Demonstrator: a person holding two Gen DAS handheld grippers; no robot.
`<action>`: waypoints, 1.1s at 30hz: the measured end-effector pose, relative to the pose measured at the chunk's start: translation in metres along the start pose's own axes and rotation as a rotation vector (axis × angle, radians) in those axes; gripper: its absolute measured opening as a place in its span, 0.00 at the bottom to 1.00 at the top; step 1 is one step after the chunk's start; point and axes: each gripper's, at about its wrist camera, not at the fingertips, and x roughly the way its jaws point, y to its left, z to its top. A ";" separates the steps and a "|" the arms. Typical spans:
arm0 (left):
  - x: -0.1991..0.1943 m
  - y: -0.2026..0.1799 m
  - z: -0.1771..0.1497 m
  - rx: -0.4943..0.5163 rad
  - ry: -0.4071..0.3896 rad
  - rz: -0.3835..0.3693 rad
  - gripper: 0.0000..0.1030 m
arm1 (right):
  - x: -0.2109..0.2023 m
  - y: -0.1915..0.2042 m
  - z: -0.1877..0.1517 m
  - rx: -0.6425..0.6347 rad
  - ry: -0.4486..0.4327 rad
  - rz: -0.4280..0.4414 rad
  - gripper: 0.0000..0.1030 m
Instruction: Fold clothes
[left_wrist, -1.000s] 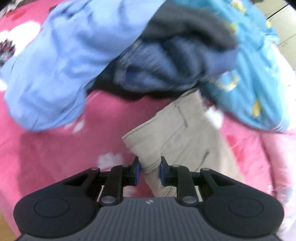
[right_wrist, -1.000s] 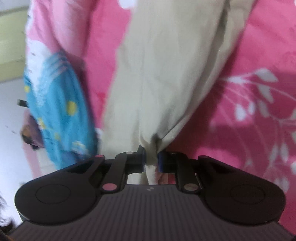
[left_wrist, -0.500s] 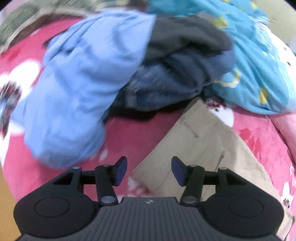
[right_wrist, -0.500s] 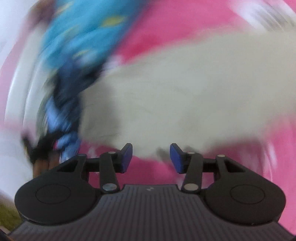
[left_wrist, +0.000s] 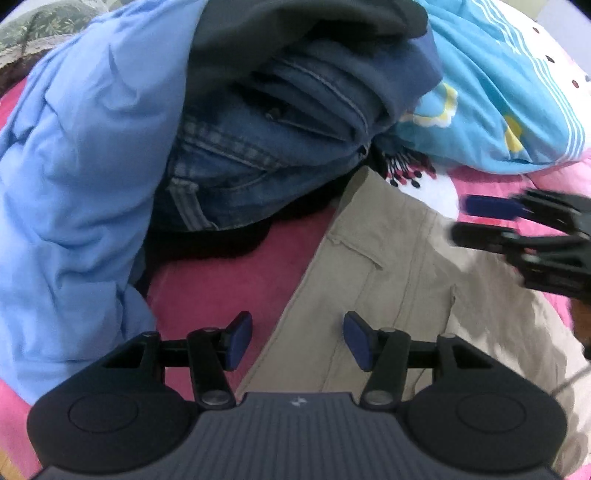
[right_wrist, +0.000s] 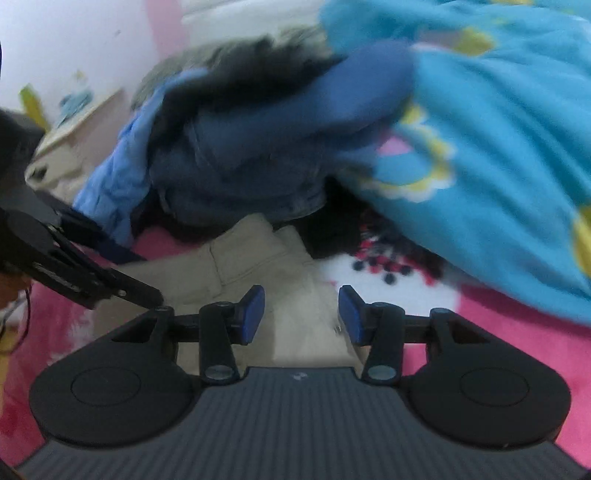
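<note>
Khaki trousers (left_wrist: 399, 280) lie flat on the pink bedspread (left_wrist: 221, 280) before my left gripper (left_wrist: 297, 340), jaws released, jeans (left_wrist: 258, 162) heaped beyond. Right view: my right gripper (right_wrist: 301, 314) hangs parted, empty, over the trousers' corner.

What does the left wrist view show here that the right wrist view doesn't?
Only the left wrist view shows the jeans' stitched seams sharply and the khaki trousers' seams and flap in detail. Only the right wrist view shows a pale wall and a blurred shelf beyond the bed. Both show the khaki trousers lying loose on the pink bedspread, the light blue garment, the turquoise quilt, and both tongs open: left tongs, right tongs.
</note>
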 end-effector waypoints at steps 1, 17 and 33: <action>0.001 0.001 -0.001 -0.003 -0.001 -0.004 0.54 | 0.004 0.001 0.001 -0.018 0.018 0.015 0.37; -0.005 0.007 0.002 -0.026 0.001 -0.082 0.53 | -0.032 0.006 -0.013 0.029 0.007 -0.045 0.04; -0.014 0.013 -0.006 0.008 -0.025 -0.022 0.58 | -0.027 0.001 -0.018 0.088 -0.100 -0.132 0.35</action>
